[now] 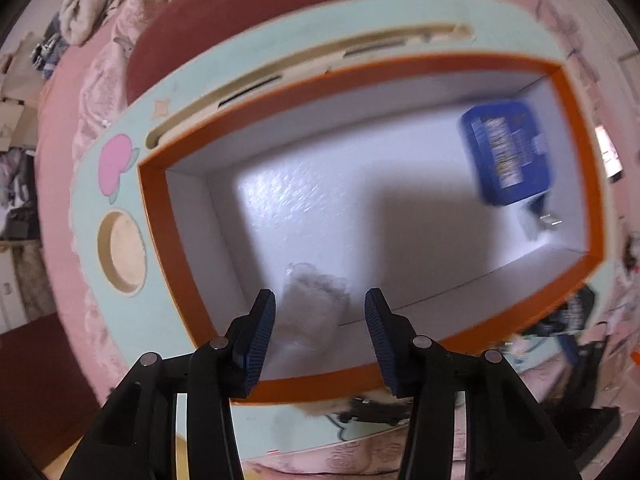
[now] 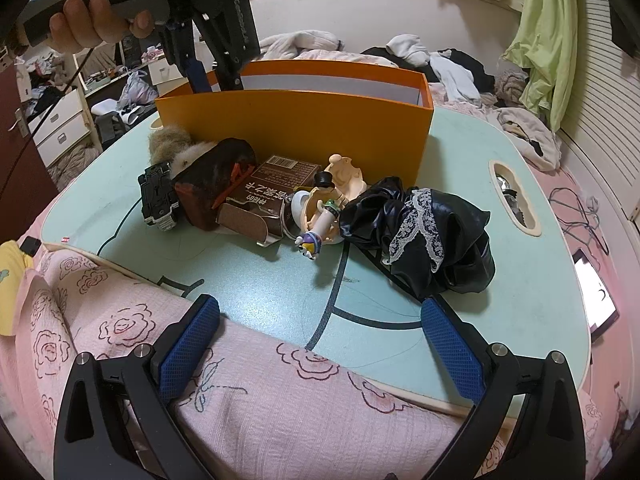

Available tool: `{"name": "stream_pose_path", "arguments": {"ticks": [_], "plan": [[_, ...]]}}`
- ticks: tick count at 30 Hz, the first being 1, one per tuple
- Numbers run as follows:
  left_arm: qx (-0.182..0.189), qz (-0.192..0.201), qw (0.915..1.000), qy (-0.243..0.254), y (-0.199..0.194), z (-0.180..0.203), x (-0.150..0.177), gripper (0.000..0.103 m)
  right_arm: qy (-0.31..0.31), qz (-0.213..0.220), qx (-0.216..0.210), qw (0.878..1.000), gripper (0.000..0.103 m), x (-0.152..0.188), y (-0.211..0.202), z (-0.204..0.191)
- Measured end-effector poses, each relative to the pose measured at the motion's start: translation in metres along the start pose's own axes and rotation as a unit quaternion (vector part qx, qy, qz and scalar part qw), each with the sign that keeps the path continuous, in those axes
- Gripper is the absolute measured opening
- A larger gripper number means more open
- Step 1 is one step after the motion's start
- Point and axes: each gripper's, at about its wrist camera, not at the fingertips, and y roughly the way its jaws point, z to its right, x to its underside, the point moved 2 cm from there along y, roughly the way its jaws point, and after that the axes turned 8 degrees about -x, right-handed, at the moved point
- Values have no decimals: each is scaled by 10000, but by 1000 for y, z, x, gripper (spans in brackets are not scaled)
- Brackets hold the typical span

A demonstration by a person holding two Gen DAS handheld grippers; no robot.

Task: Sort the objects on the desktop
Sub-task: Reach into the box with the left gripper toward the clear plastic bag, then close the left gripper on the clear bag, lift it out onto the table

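- Where the orange box point(image 2: 294, 130) stands on the pale green lap desk point(image 2: 256, 280), the left gripper point(image 1: 320, 320) is held above its open top, pointed downward into the white interior; its blue-padded jaws are spread apart with nothing clamped between them.
- A whitish fluffy item point(image 1: 316, 304), blurred, is seen on the box floor between and below the left jaws; contact cannot be told.
- A blue packet point(image 1: 506, 152) is seen near the far right corner of the box, blurred, with a small clear and metallic piece point(image 1: 540, 220) just beside it.
- The person's left hand point(image 2: 96, 20) is seen in the right wrist view, fingers wrapped around the gripper handle, raised over the box's left end.
- The right gripper point(image 2: 320, 344) is held low at the desk's near edge, over the pink rose-patterned quilt point(image 2: 280, 420); its jaws are wide apart and empty.
- Unsorted items are grouped on the desk against the box's front wall: a black clip-like object point(image 2: 158, 196), a dark brown pouch point(image 2: 212, 184) with a furry tuft point(image 2: 170, 146), a brown carton point(image 2: 272, 188), a small figurine point(image 2: 324, 208), a black lace-trimmed cloth point(image 2: 424, 232).
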Motion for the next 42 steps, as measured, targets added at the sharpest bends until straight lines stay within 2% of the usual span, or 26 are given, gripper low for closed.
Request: {"name": "stream_pose_path", "arguments": {"ticks": [1,5,6,9,15,17,18,20,21,22,24,25,28,31,32,34,38,39,41,42], "plan": [[-217,-162,9996,73,9,1,1,45,-1,1,-1,10000,101,0,1,0],[448,-199,9988,17,16,-6,2,34,2,-1,0,10000,101,0,-2,-1],[556,-145,9983,43,16,-8,2,34,1,-1,-1,10000,101,-1,-2,-1],[553,-3,9984,90,14,-12,6,31,-14,4,15,10000,101,-2,-4,-3],[555,518,9971,35,3,-22,12,30,-9,3,8,10000,101,-3,-3,-4],[801,852,9931,-75,-11,-31,17,30,-12,2,8,10000,101,-3,-2,-3],[1024,1067,9889,-148,-21,-37,21,30,-13,2,9,10000,101,-3,-3,-4],[1601,1564,9741,-316,-46,-50,37,30,-11,2,9,10000,101,-3,-2,-3],[1833,1827,9652,-370,-59,-53,48,30,-11,2,9,10000,101,-3,-2,-3],[2115,2161,9524,-377,-74,-60,65,30,-10,2,9,10000,101,-3,-3,-3],[2355,2583,9362,-362,-85,-69,95,30,-12,1,9,10000,101,-2,-2,-2],[2380,2719,9316,-389,-92,-65,102,30,-12,2,9,10000,101,-2,-2,-2],[2424,3004,9206,-582,-75,-64,145,30,-11,2,7,10000,101,-2,-2,-2],[2620,2965,9143,-859,-33,-60,160,30,-12,1,9,10000,101,-2,-2,-2],[2640,2943,9141,-907,-26,-57,151,30,-12,-1,8,10000,101,-2,-2,-1],[2663,2936,9124,-1018,-5,-47,153,30,-13,0,7,10000,101,-2,-2,-1],[2996,2991,8977,-1221,20,-41,159,31,-13,0,6,10000,101,-2,-2,-1],[2960,3057,8957,-1290,24,-41,159,34,-13,0,6,10000,102,-2,-2,-1],[2615,3264,8956,-1518,27,-43,161,52,-13,0,5,10000,102,-1,-1,0],[2498,3427,8915,-1593,26,-45,163,56,-13,-1,5,10000,102,-2,-2,-1]]}}
